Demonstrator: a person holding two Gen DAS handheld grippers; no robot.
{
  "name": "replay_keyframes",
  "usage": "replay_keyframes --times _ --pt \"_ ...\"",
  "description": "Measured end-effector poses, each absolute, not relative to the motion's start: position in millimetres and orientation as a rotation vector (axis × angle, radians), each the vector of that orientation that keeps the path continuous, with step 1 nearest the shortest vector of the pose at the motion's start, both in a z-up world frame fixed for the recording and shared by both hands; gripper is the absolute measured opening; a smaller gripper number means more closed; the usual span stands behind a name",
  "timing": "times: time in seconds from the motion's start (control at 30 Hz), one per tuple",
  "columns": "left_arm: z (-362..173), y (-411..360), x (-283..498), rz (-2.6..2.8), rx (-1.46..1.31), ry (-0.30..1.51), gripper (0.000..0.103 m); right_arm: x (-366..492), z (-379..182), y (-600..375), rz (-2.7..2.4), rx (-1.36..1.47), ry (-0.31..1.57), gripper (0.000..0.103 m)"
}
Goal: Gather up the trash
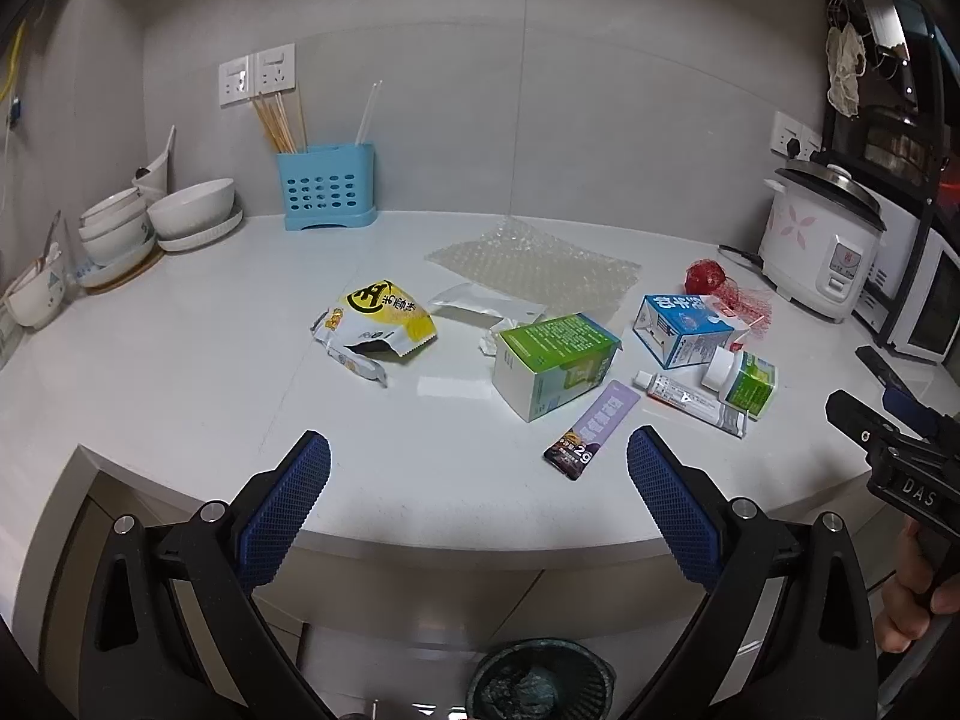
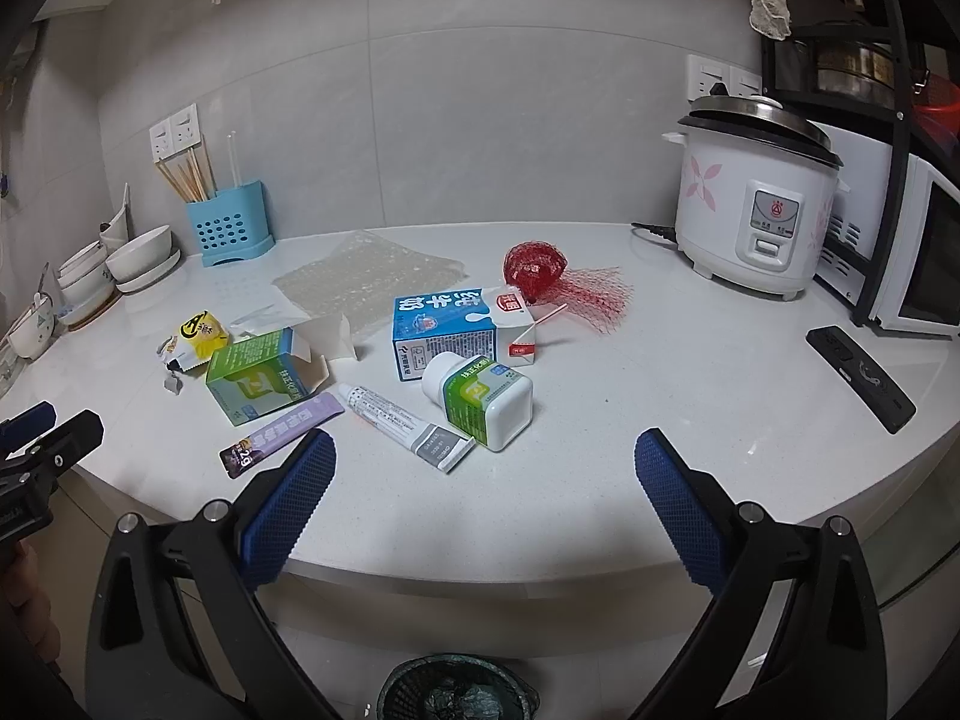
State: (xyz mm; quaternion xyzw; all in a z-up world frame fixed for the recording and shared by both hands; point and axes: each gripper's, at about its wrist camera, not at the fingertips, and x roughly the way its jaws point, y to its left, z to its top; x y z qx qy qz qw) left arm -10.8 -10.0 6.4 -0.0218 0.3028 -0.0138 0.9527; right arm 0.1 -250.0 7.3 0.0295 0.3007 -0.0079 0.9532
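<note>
Trash lies on the white counter [image 1: 180, 372]: a yellow snack bag [image 1: 375, 324], a green carton [image 1: 555, 363], a purple sachet [image 1: 591, 429], a white tube [image 1: 690, 399], a green-labelled bottle [image 1: 744, 378], a blue milk carton [image 1: 687, 324], red netting [image 1: 720, 285] and bubble wrap [image 1: 534, 267]. My left gripper [image 1: 479, 474] is open and empty at the counter's front edge. My right gripper [image 2: 485, 477] is open and empty, just short of the tube [image 2: 408, 426] and bottle [image 2: 480, 399]. A dark mesh bin [image 2: 456, 690] stands on the floor below.
Bowls [image 1: 186, 210] and a blue chopstick holder [image 1: 327, 186] stand at the back left. A rice cooker [image 2: 753, 198] and a microwave [image 2: 918, 252] stand at the right. A black remote [image 2: 861, 375] lies near the right edge.
</note>
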Motion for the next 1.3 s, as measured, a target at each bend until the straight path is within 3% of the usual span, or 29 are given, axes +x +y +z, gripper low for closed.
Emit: replay_keyframes --times 1.3 --pt "8.4 -9.2 -15.4 -0.007 -0.043 0.627 0.097 -5.3 11.4 -250.3 -0.012 0.051 0.619 0.096"
